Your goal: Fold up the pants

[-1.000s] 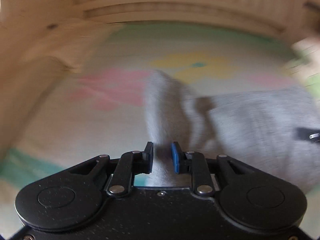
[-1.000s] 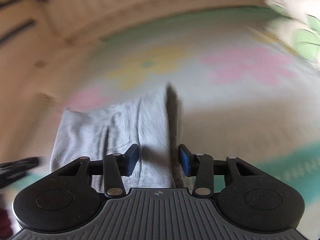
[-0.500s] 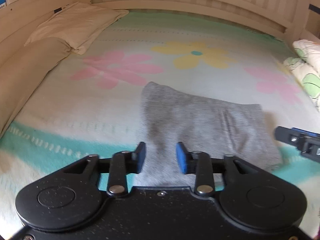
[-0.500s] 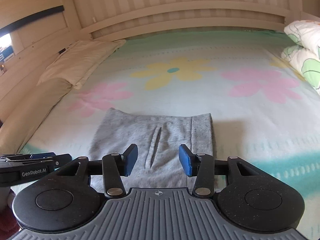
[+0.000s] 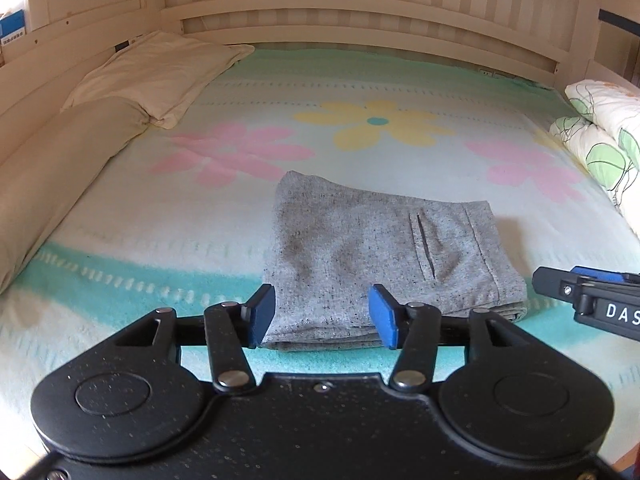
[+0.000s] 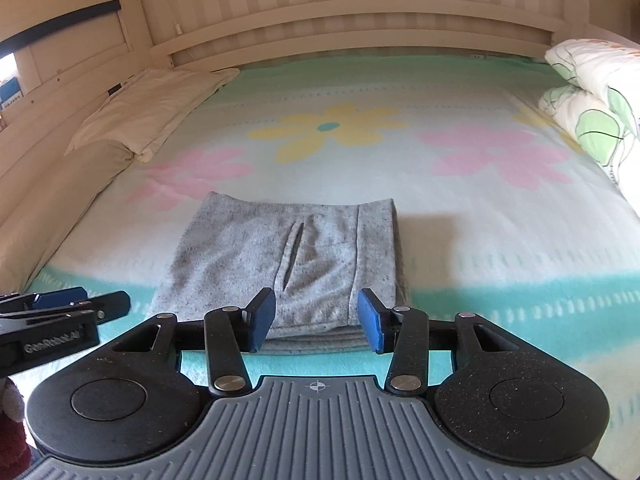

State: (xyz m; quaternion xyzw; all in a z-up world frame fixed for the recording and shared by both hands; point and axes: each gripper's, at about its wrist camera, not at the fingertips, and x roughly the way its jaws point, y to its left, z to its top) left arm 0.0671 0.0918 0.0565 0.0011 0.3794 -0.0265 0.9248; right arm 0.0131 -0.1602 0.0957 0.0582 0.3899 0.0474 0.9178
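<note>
The grey pants lie folded into a thick rectangle on the flowered bed cover, waistband to the right and pocket slit on top. They also show in the right wrist view. My left gripper is open and empty, just short of the fold's near left edge. My right gripper is open and empty, just short of the near right edge. Each gripper shows at the side of the other's view: the right one and the left one.
The bed cover has pink and yellow flowers and teal bands. Beige pillows and a bolster line the left side. A flowered duvet is piled at the right. A wooden slatted headboard stands behind.
Both grippers let go of the grey cloth, opened wider and drew back toward me. The pants now lie flat and folded on the bed.
</note>
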